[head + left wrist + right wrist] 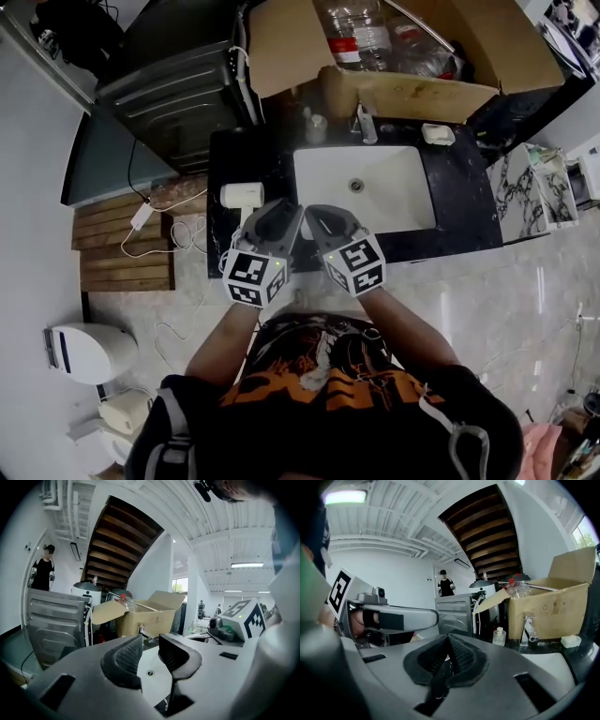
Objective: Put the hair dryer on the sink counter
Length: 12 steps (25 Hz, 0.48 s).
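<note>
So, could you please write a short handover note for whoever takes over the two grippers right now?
Left gripper: jaws slightly apart with nothing between them, held near the front edge of the sink counter.
Right gripper: jaws together and empty, close beside the left gripper.
Hair dryer: lies on the counter to the left of the basin, and neither gripper touches it.
Done: the hair dryer appears to be placed.
Left: probably only to draw both grippers away. A quick look to check that the dryer sits steadily would do no harm.
</note>
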### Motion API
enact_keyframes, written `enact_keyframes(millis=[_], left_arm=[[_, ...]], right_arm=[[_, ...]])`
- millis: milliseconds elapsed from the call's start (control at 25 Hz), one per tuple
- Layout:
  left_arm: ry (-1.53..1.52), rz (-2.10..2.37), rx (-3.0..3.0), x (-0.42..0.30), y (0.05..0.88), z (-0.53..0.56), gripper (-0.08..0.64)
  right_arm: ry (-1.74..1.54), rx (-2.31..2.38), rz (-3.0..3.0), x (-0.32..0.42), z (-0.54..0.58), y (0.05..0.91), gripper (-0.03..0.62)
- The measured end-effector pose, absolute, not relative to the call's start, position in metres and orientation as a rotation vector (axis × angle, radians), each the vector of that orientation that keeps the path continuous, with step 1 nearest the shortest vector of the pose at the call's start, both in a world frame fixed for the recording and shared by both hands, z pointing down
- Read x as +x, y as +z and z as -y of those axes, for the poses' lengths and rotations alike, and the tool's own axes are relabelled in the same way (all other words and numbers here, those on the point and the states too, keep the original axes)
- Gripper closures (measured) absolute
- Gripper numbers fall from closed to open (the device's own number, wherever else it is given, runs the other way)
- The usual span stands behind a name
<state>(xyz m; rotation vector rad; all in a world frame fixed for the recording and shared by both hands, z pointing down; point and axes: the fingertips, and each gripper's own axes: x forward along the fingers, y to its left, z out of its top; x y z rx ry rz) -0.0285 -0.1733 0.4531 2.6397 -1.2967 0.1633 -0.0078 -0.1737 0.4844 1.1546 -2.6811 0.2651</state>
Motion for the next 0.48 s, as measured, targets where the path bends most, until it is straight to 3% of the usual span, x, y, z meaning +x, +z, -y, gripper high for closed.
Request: enact_keyframes(millis=[480], left_arm=[[-0.032, 1.356, 2.655, -0.013, 0.394, 0.131, 0.490]], right_arm=[[0.120, 1.111, 2.794, 0.009, 0.135, 0.428, 0.578]])
